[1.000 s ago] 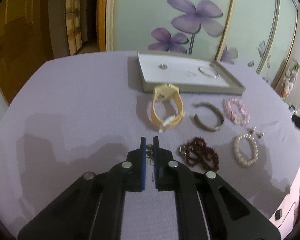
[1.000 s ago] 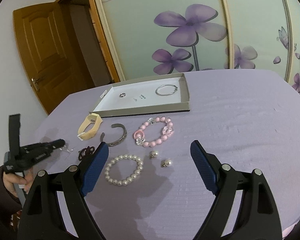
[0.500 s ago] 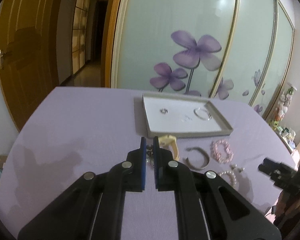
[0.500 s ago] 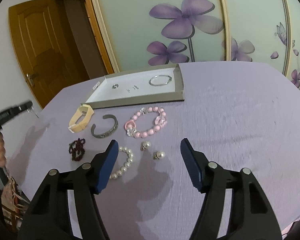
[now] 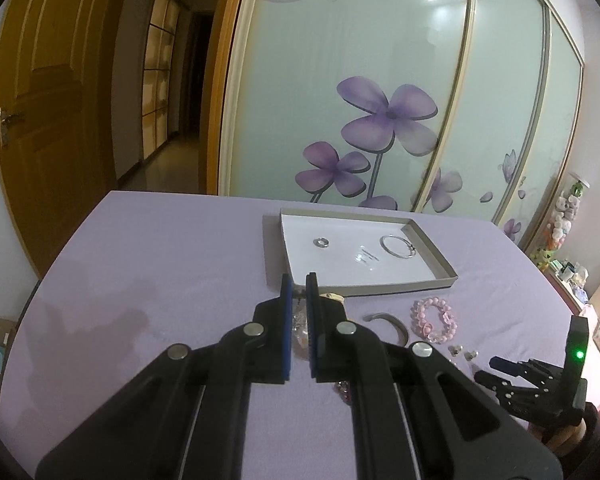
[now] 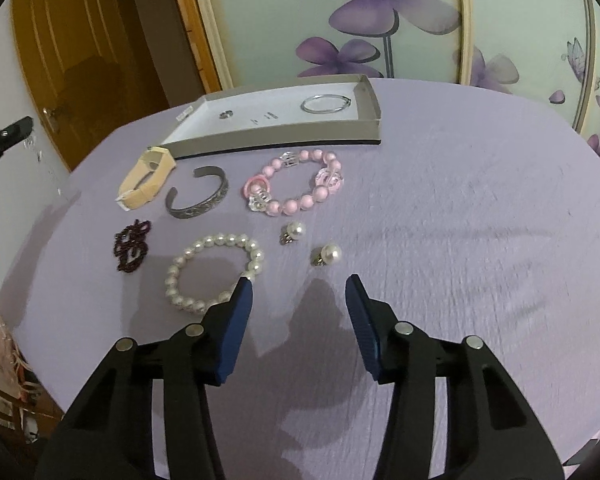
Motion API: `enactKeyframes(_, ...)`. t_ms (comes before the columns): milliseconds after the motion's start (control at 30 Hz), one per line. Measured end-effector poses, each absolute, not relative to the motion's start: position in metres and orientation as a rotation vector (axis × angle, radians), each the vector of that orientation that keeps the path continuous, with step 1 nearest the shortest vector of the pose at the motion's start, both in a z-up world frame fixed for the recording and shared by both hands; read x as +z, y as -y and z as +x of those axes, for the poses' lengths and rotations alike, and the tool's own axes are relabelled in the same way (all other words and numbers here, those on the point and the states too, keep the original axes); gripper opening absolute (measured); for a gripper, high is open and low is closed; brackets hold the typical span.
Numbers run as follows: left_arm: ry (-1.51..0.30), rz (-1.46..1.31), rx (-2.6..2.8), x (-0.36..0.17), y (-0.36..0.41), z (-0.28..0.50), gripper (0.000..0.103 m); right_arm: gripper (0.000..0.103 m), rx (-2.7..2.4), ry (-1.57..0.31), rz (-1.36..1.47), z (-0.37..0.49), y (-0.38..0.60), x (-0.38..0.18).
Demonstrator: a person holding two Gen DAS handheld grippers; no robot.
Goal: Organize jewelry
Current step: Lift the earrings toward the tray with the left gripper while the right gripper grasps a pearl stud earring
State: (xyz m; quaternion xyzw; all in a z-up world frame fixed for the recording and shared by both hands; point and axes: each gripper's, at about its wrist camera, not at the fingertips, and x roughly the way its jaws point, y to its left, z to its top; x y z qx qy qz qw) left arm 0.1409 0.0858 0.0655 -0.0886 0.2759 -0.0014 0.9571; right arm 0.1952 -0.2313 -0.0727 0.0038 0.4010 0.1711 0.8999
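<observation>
My left gripper (image 5: 299, 280) is shut on a small silvery dangling piece (image 5: 300, 330), held well above the purple table; the right wrist view shows it at the far left (image 6: 4, 136). My right gripper (image 6: 300, 280) hangs low over the cloth. Its jaws are closing with nothing between them. Two pearl earrings (image 6: 294, 232) (image 6: 328, 255) lie just beyond its tips. Its left pad overlaps the rim of the pearl bracelet (image 6: 214, 272). The grey tray (image 6: 276, 136) holds a ring (image 6: 226, 114), a silver bangle (image 6: 326, 104) and tiny studs (image 6: 270, 116).
In front of the tray lie a beige watch (image 6: 148, 178), a grey cuff (image 6: 198, 198), a pink bead bracelet (image 6: 294, 186) and a dark red bead bracelet (image 6: 132, 246). The table's right half is bare purple cloth (image 6: 480, 220). Flowered sliding doors stand behind the table.
The left gripper lifted the dangling piece off the table and rose. The right gripper sank toward the pearl earrings and its jaws narrowed.
</observation>
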Motion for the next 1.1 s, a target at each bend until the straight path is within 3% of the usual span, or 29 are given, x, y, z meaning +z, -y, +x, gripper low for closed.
enactKeyframes(600,-0.554,-0.167,-0.024,0.072,-0.079,0.146,0.007,0.025,0.272,-0.854,-0.074,0.223,0.221,-0.083)
enactKeyframes(667,-0.554,-0.167,-0.026,0.073,-0.078,0.148,0.007,0.019,0.270,-0.850,-0.084,0.223,0.220,-0.083)
enactKeyframes(1100,-0.532,-0.143,-0.070,0.101,-0.057,0.186,0.007,0.016,0.327,-0.754,-0.043,0.223,0.230,-0.041)
